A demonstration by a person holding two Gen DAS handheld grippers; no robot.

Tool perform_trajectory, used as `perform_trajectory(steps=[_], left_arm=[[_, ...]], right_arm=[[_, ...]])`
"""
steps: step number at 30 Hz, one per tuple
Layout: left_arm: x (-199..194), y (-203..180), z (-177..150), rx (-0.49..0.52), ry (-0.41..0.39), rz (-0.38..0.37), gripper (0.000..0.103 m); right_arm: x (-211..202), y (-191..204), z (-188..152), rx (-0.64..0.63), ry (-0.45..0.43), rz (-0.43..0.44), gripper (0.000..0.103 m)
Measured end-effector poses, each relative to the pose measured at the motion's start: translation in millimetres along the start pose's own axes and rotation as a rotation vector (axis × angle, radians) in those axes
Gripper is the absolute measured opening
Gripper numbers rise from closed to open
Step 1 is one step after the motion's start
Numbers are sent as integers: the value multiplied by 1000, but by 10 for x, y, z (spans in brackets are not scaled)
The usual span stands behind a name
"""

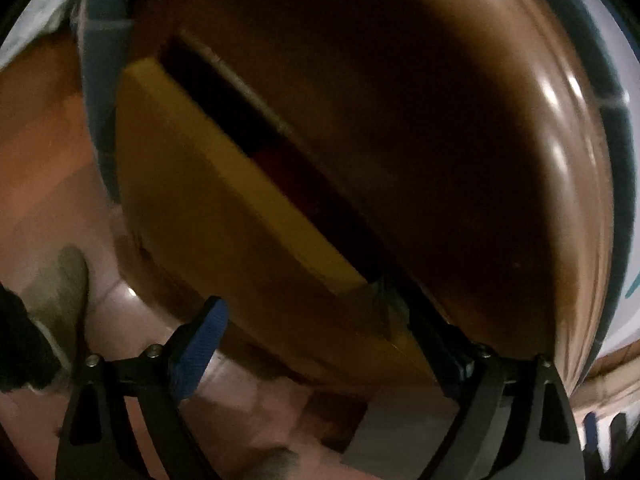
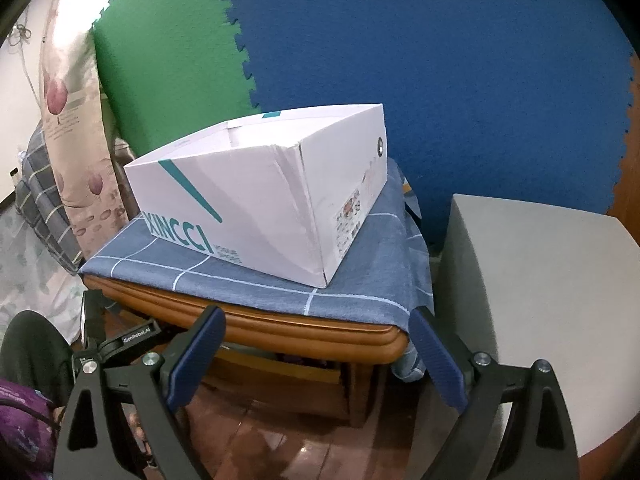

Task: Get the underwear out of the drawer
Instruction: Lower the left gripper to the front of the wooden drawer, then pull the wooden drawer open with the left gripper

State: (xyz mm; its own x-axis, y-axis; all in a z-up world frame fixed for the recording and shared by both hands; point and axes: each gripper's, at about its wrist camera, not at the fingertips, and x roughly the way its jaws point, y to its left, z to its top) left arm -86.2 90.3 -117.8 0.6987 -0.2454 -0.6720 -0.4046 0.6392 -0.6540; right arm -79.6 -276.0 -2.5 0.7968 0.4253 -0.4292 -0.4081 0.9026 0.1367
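Although the left wrist view is dim and smeared, you can make out the drawer point(image 1: 224, 200), its yellowish front pulled partway out from under the brown tabletop point(image 1: 460, 128). A dark slot shows the drawer's inside, and a dull reddish patch point(image 1: 276, 164) there may be the underwear; you cannot be sure. Your left gripper point(image 1: 320, 344) is spread wide. One blue finger point(image 1: 200, 344) hangs below the drawer front, the other sits at the drawer's near corner, and nothing is pinched.

From the right wrist view, you look at the table from farther back. A white box point(image 2: 256, 200) sits on a blue checked cloth point(image 2: 360, 280) over the wooden table edge point(image 2: 280, 328), with the drawer point(image 2: 280, 368) partly open underneath. A grey cabinet point(image 2: 540, 300) stands just beside the table. Your right gripper point(image 2: 316, 356) is spread and holds nothing.

Expect the underwear to be light, soft and limp. Pinch a bunched fold, not a single edge, so it lifts clear without snagging the drawer rim.
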Motion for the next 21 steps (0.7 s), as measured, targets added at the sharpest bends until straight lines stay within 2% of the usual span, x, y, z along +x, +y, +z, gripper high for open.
perform_trajectory(steps=[4, 6, 10, 13, 15, 21], left_arm=[[-66, 183, -32, -77, 22, -30, 102], [-128, 253, -89, -97, 4, -61, 103], [-221, 278, -67, -108, -20, -35, 103], [-318, 290, -164, -133, -7, -49, 103], [-295, 197, 5, -152, 2, -36, 103], [-591, 221, -140, -168, 38, -21, 103]], right_arm=[[18, 4, -7, 7, 5, 11, 95], [21, 1, -14, 13, 6, 20, 95], [30, -6, -19, 21, 10, 28, 95], [29, -11, -26, 24, 11, 36, 95], [29, -18, -29, 27, 12, 40, 95], [31, -35, -27, 36, 13, 49, 95]])
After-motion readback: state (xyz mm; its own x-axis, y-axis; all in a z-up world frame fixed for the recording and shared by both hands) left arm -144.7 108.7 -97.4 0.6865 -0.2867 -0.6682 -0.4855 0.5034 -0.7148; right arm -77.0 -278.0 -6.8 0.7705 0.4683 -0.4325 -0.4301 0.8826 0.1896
